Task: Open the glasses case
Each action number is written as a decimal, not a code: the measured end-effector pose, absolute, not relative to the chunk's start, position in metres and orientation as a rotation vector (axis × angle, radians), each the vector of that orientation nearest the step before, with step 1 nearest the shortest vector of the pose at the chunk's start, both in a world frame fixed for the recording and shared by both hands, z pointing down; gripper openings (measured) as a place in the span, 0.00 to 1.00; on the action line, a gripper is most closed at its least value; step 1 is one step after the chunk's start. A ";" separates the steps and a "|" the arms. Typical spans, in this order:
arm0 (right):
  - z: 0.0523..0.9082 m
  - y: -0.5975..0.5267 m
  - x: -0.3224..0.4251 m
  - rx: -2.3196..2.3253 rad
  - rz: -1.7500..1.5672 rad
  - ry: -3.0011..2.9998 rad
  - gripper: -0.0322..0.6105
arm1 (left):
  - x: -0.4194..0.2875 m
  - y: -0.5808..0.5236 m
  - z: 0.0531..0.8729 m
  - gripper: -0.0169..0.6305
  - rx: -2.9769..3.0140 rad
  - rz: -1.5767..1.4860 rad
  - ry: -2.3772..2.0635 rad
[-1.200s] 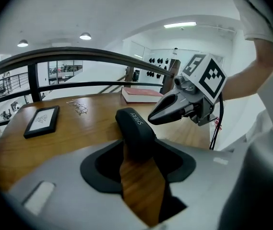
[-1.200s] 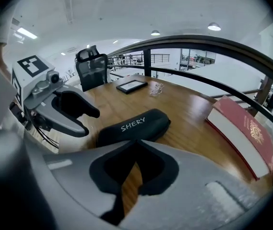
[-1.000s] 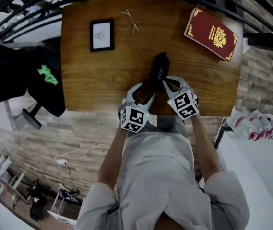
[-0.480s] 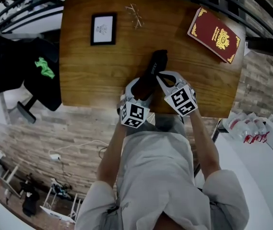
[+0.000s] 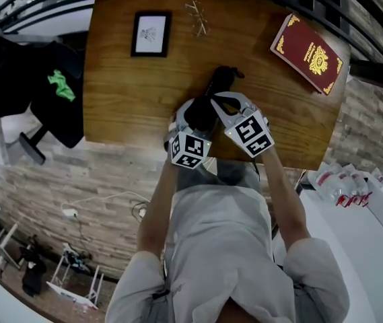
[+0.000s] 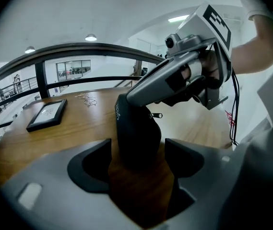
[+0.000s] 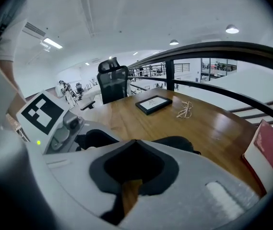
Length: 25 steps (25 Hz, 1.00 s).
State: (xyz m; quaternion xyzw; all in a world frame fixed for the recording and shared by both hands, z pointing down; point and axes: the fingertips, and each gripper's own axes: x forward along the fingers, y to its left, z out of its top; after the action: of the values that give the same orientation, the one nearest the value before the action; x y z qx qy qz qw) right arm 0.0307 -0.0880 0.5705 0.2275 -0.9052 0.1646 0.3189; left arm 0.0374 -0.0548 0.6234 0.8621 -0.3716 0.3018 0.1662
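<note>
Left claw point(image 6: 137, 148): jaws wide apart, they have just been opening. The near end of the black glasses case point(image 6: 135, 126) sits between them on the wooden table point(image 6: 78, 128), pads not pressing, so the case is loose. Right claw point(image 7: 134, 142): jaws together, nothing visibly pinched. It reaches over the case top just beyond the left jaws, and I can't tell if it touches. Case not yet open. Risk: if the right claw pries, or tugs the small pull point(image 6: 158, 115), nothing braces the case, so it skids or rolls instead of opening, maybe off the table edge under the left claw. Re-clamping left across the seam would pin the lid shut. Further ahead-left, the wire spectacles point(image 6: 85, 99) and picture frame point(image 6: 46, 114) are well apart, low hit risk.
</note>
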 end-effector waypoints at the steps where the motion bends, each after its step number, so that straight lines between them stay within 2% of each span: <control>1: 0.570 -0.090 0.030 0.600 0.447 -2.388 0.05 | 0.038 -0.057 0.625 0.60 2.452 0.858 -1.062; 14: 0.564 -0.109 0.037 0.674 0.532 -2.411 0.05 | 0.046 -0.082 0.620 0.50 2.432 0.825 -1.127; 25: 0.544 -0.106 0.064 0.779 0.512 -2.406 0.05 | 0.044 -0.084 0.603 0.50 2.397 0.698 -1.090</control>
State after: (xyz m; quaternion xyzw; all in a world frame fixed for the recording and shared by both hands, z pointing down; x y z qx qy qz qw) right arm 0.0639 -0.1055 0.5443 0.2901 -0.8959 0.1908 0.2771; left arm 0.0444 -0.0835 0.6035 0.8608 -0.3914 0.2507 0.2074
